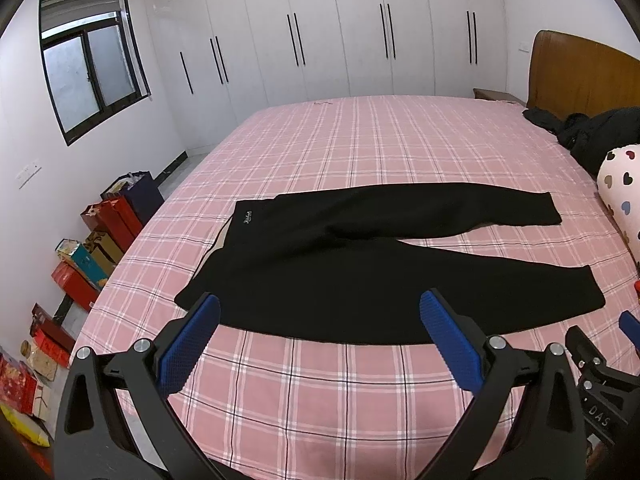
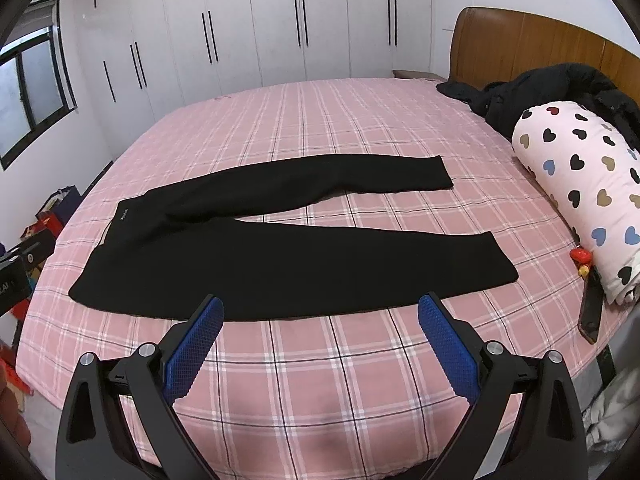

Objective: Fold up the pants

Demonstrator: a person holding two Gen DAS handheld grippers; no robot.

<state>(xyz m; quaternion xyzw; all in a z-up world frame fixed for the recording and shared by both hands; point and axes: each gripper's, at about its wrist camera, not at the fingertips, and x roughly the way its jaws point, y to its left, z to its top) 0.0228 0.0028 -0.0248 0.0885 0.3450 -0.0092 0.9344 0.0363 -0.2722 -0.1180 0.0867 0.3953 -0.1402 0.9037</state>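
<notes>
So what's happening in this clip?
A person holds two grippers over a bed to fold the pants. The pants lie flat and unfolded, legs spread apart, waistband on the left. The left gripper and the right gripper are both open above the near edge of the pants, holding nothing. Folding has not begun.

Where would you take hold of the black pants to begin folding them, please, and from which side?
I would probably grip the near leg of the black pants along its near edge, coming from the near side of the bed. The pants lie flat with legs spread in a V, and both the left gripper and right gripper hover open at that edge.
</notes>
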